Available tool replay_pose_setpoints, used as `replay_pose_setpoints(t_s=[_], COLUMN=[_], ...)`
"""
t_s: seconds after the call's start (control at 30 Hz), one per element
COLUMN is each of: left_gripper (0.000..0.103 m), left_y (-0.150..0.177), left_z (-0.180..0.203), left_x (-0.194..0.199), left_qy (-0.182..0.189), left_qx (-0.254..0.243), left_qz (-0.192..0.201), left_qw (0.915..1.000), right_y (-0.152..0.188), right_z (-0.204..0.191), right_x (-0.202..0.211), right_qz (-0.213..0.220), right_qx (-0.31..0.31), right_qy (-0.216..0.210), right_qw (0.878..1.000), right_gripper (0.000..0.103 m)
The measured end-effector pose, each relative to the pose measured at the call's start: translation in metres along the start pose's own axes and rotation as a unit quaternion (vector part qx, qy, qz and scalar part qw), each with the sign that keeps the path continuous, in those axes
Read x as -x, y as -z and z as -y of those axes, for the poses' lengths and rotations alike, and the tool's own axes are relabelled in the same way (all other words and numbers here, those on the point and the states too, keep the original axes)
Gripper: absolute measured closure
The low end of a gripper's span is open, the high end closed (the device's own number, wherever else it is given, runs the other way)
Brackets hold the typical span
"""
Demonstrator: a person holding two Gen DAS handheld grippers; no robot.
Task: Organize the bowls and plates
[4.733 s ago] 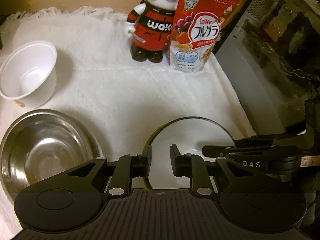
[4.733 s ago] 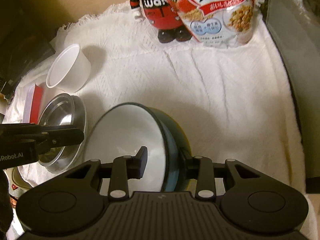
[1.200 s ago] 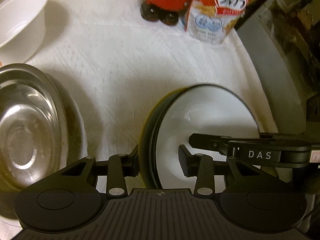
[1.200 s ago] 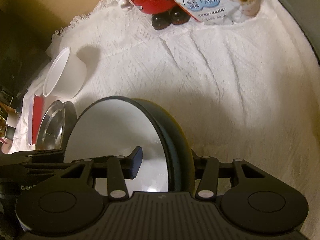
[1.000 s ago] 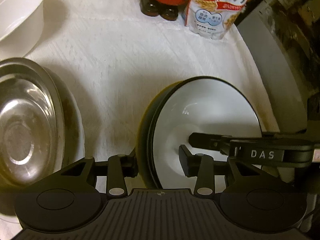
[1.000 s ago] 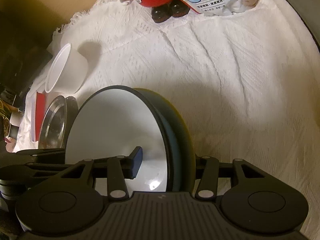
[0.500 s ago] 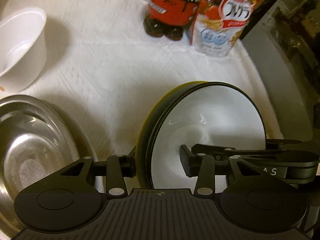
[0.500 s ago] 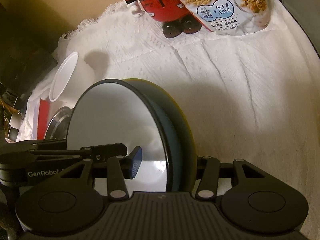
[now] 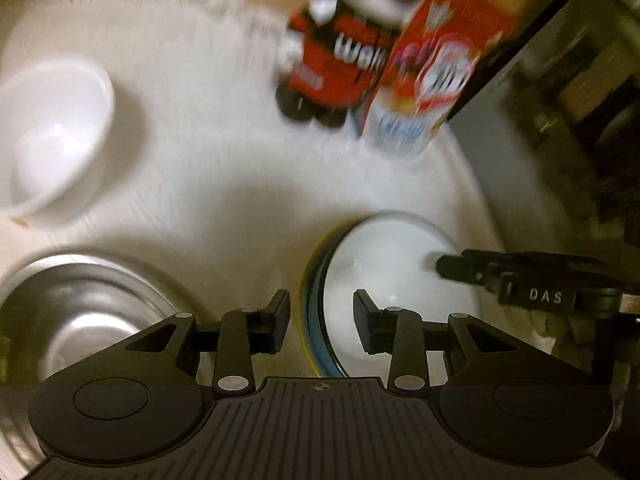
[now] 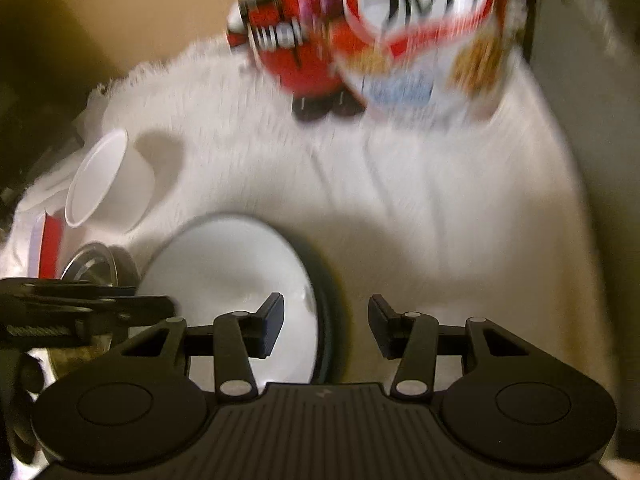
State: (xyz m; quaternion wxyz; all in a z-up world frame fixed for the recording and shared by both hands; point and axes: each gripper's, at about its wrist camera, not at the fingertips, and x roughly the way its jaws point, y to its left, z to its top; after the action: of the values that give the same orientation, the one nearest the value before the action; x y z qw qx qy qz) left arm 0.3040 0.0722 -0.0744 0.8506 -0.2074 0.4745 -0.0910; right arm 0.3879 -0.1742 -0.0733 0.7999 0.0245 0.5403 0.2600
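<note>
A white-faced dish with a dark blue rim [image 9: 384,280] lies stacked on a yellow-edged plate on the white cloth; it also shows in the right wrist view [image 10: 236,292]. My left gripper [image 9: 322,320] is open, its fingers apart on either side of the stack's near edge and clear of it. My right gripper [image 10: 326,322] is open too, pulled back from the stack's right edge. A steel bowl [image 9: 92,320] sits at the left, and a white plastic bowl [image 9: 52,136] behind it. Both views are motion-blurred.
A red robot figure [image 9: 344,52] and a cereal bag [image 9: 432,80] stand at the back of the cloth [image 9: 224,160]. A dark appliance wall [image 9: 560,100] runs along the right. A red and white object [image 10: 46,244] lies at the far left.
Both grippers have opened and let go of the stacked dishes, which now lie on the cloth. Both grippers have drawn back and up, so the dishes look smaller.
</note>
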Motion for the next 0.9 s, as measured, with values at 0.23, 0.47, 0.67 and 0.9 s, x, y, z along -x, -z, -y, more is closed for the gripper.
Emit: replay_pose_setpoints(t_s=[0.23,0.47,0.67,0.9], left_gripper=[0.065,0.065,0.065,0.065], left_y=[-0.03,-0.056,-0.059,-0.065], left_z=[-0.054,-0.144,-0.193,-0.22], left_x=[0.085,0.115,0.1,0.063], left_qy=[-0.029,-0.159,-0.174,-0.197], left_qx=[0.03,0.109,0.169,0.153], left_qz=[0.145,0.189,0.175,0.129], left_qw=[0.9886,0.9628,0.9542,0.9597], right_y=[-0.044,-0.101,-0.122,-0.145], right_z=[-0.057,-0.141,-0.215,-0.245], right_x=[0.057,0.005,-0.048,-0.132], right_qz=[0.104,0.048,0.036,-0.008], right_qx=[0.074,0.061,0.112,0.051], right_qy=[0.043,0.009,0.02,-0.024], right_qw=[0.991,0.997,0.993,0.998], right_gripper=[0.053,0.049,0.046,0.046])
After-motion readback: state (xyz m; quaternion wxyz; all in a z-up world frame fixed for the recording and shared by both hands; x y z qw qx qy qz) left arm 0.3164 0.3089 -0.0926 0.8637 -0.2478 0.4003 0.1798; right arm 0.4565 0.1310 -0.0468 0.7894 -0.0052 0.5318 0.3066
